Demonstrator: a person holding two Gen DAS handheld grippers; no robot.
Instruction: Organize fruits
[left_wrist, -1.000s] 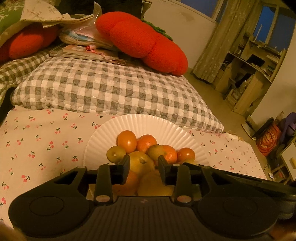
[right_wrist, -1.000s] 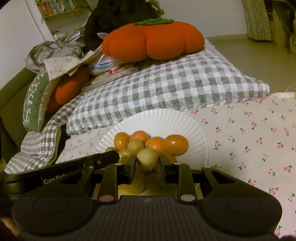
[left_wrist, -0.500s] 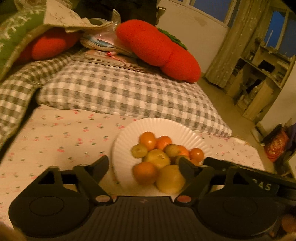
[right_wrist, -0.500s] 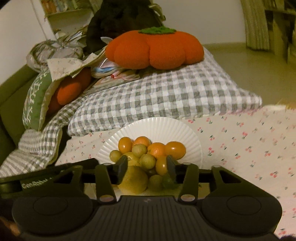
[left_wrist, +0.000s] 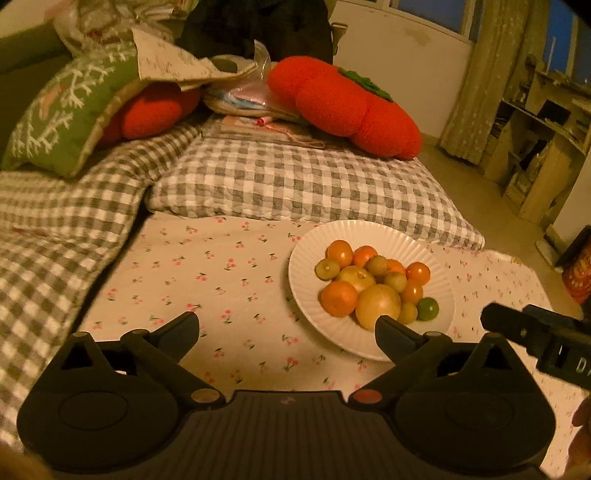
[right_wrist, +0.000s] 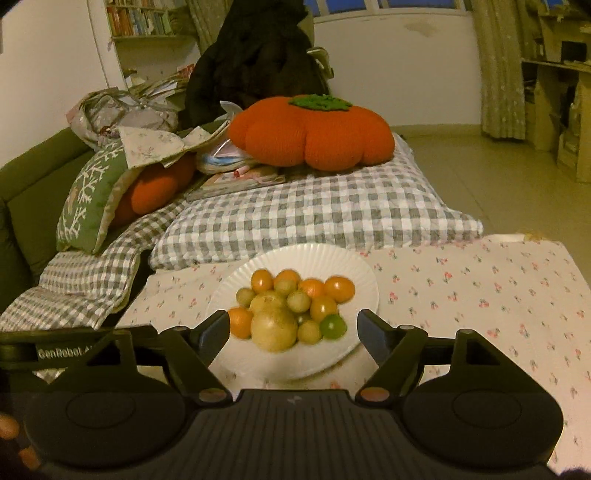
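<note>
A white ribbed plate (left_wrist: 306, 266) (right_wrist: 332, 254) sits on the cherry-print cloth and carries a pile of fruit (left_wrist: 376, 284). The pile has several oranges, small yellow-green fruits, a big yellow fruit (left_wrist: 377, 304) (right_wrist: 274, 328) and a green lime (left_wrist: 427, 308) (right_wrist: 332, 326). My left gripper (left_wrist: 286, 323) hangs left of the plate, its jaws opening wide, with only cloth between them. My right gripper (right_wrist: 292, 321) is drawn back in front of the plate. Its jaws are opening and hold nothing. The pile shows beyond the gap.
A grey checked pillow (left_wrist: 295, 184) lies right behind the plate, with an orange pumpkin cushion (right_wrist: 310, 136) on it. A green cushion (left_wrist: 62, 110) and checked blanket (left_wrist: 55, 229) rise at the left. The cherry-print cloth (right_wrist: 480, 288) spreads right of the plate, and floor and shelves lie beyond.
Both grippers have pulled back and up from the fruit pile, and their jaws have spread from nearly shut to wide. The left one has swung left of the plate. The fruit stays on the plate.
</note>
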